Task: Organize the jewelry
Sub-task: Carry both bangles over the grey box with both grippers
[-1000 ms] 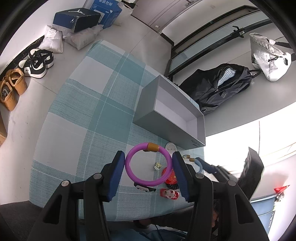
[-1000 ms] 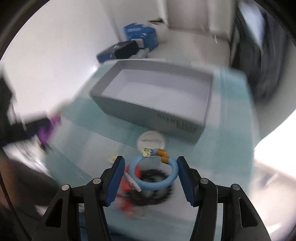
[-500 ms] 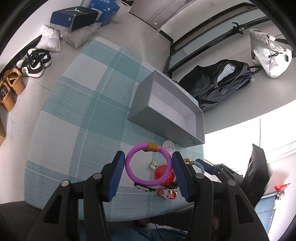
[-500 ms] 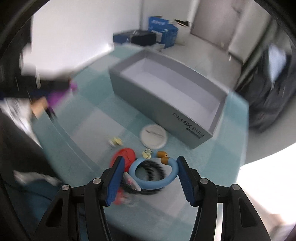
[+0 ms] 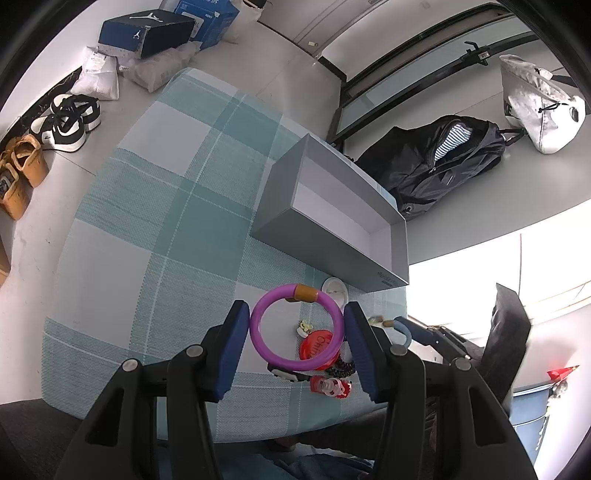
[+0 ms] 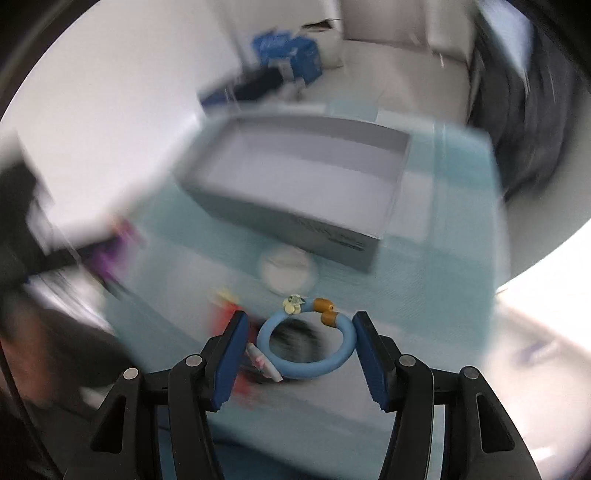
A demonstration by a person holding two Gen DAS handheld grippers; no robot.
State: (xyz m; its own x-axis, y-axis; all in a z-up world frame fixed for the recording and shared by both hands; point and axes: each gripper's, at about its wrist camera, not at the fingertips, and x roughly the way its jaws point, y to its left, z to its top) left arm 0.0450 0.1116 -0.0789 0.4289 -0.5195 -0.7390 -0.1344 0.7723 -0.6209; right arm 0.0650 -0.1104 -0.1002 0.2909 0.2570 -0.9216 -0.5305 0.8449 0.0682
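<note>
Two grippers each hold a ring between blue pads. The left gripper (image 5: 295, 339) is clamped on a purple bracelet (image 5: 258, 332) with a small tan bead on top. The right gripper (image 6: 298, 341) is clamped on a blue bracelet (image 6: 343, 354) that has two tan beads and a tiny pale charm. Both rings hang above the table, over the pile of other jewelry.

Under the purple ring lies a red round tag (image 5: 316, 345) with white letters that start "Chin"; the rest is hidden by the ring. Near it sit a small yellow-green charm (image 5: 304, 326), a dark beaded piece (image 5: 341, 365) and a red and white trinket (image 5: 332, 387). A white round disc (image 5: 334, 288) lies just in front of a grey open box (image 5: 314, 229). The box has dark writing on its near wall, too small to read.

All of this rests on a blue-green checked cloth (image 5: 166, 221). On the floor past it are a dark shoe box (image 5: 147, 31) with a white jumping-man logo, black and white sneakers (image 5: 66, 122), tan shoes (image 5: 20, 166), a black backpack (image 5: 443, 162) and a silver bag (image 5: 539, 99). The right wrist view is badly blurred.
</note>
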